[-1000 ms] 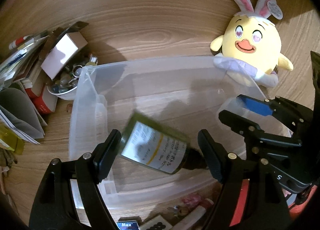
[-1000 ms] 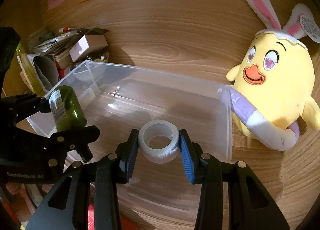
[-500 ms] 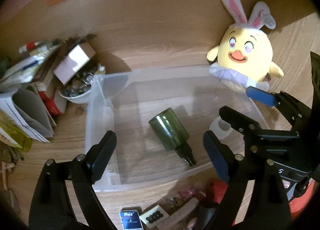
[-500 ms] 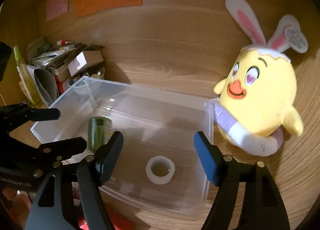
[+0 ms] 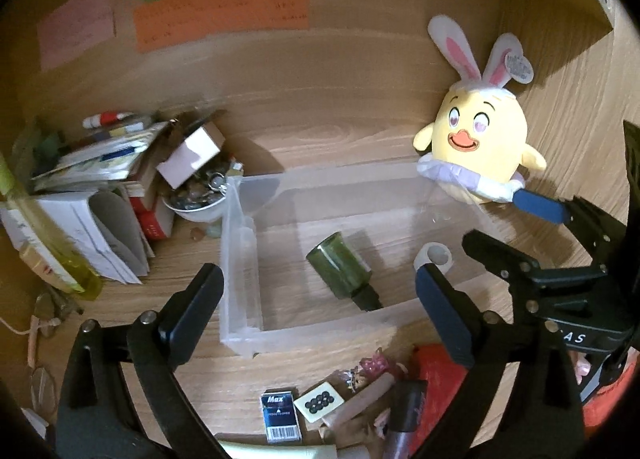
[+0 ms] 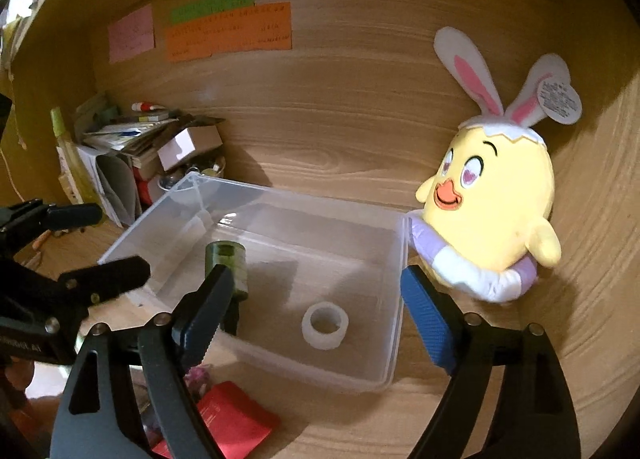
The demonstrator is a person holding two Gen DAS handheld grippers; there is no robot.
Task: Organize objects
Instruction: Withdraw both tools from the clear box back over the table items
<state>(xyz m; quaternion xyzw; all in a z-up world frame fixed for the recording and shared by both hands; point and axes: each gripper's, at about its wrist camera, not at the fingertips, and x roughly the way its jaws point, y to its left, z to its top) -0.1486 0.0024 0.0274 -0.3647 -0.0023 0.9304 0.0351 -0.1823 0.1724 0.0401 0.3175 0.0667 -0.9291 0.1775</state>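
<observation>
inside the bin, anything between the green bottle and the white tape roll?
Nothing. Bare bin floor separates the green bottle, lying on its side, from the white tape roll. The right wrist view shows it best; the left wrist view agrees.

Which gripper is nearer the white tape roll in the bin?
Right. The right gripper hangs just above the tape roll, jaws opening, empty. The left gripper is off beside the green bottle.
</observation>
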